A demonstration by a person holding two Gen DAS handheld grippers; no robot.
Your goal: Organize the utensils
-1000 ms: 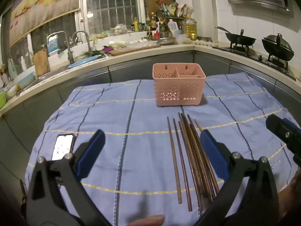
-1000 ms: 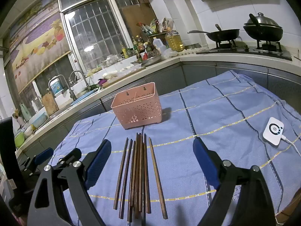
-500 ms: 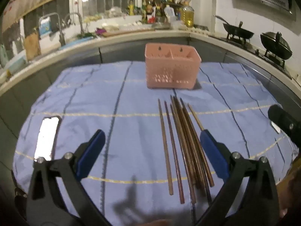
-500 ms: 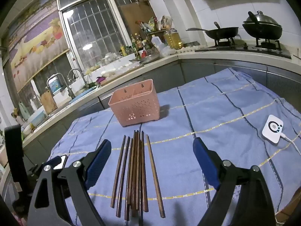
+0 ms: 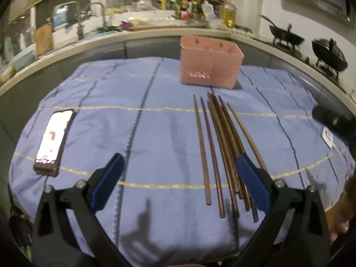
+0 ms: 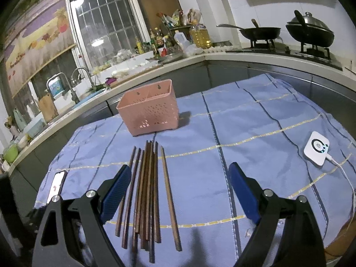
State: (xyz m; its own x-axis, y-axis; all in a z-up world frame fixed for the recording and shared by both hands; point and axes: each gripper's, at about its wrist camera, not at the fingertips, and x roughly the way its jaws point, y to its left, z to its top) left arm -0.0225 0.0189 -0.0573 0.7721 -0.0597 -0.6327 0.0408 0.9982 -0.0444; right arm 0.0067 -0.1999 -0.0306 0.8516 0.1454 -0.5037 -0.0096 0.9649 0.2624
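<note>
The left gripper [image 5: 178,175] has dipped toward the chopsticks [image 5: 222,146], jaws apart and empty; the right gripper [image 6: 179,185] hangs apart too, basket [image 6: 149,109] far

Left gripper [image 5: 178,173] and right gripper [image 6: 179,182]: jaws wide, empty.

About nine wooden chopsticks [image 6: 148,191] lie bunched, exact count unclear; one pink basket [image 6: 148,108] beyond them; one phone [image 5: 54,139] far left; one white puck [image 6: 316,148] far right; two woks [image 6: 262,31] on the stove
</note>
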